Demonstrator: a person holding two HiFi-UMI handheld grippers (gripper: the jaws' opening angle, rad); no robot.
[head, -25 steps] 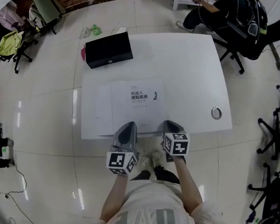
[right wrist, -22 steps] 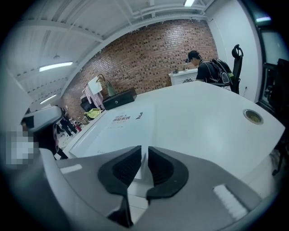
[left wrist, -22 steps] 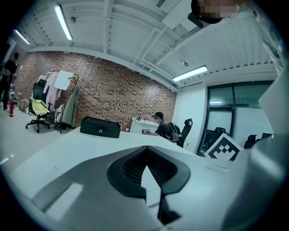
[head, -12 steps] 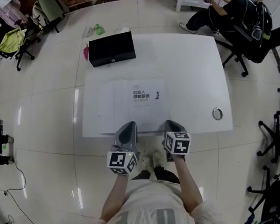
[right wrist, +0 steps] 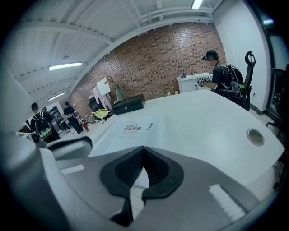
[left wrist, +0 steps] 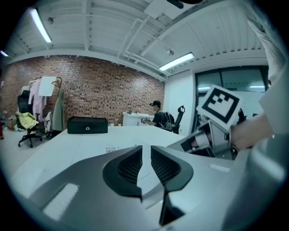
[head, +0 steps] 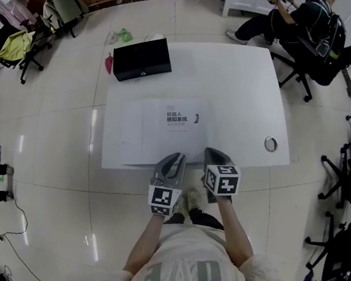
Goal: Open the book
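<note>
head view first: a thin white paperback book point(head: 171, 126) lies shut and flat on the white rectangular table point(head: 245, 88), print on its cover, close to the near edge. the left gripper point(head: 175, 157) and right gripper point(head: 214, 155) both sit at that edge, just short of the book. a closed black rectangular box point(head: 139, 59) rests at the far left corner, contents unseen, and a small round metal ring point(head: 270, 143) lies well to the right.

over to the left gripper view: its jaws have just been opening and stand a narrow slit apart, only tabletop in the gap. this view alone catches the other gripper's marker cube and the hand behind it.

right gripper view now: jaws have just closed, pads meeting at the tips, with the book's cover ahead. only here do the ring and the box share one picture.
</note>
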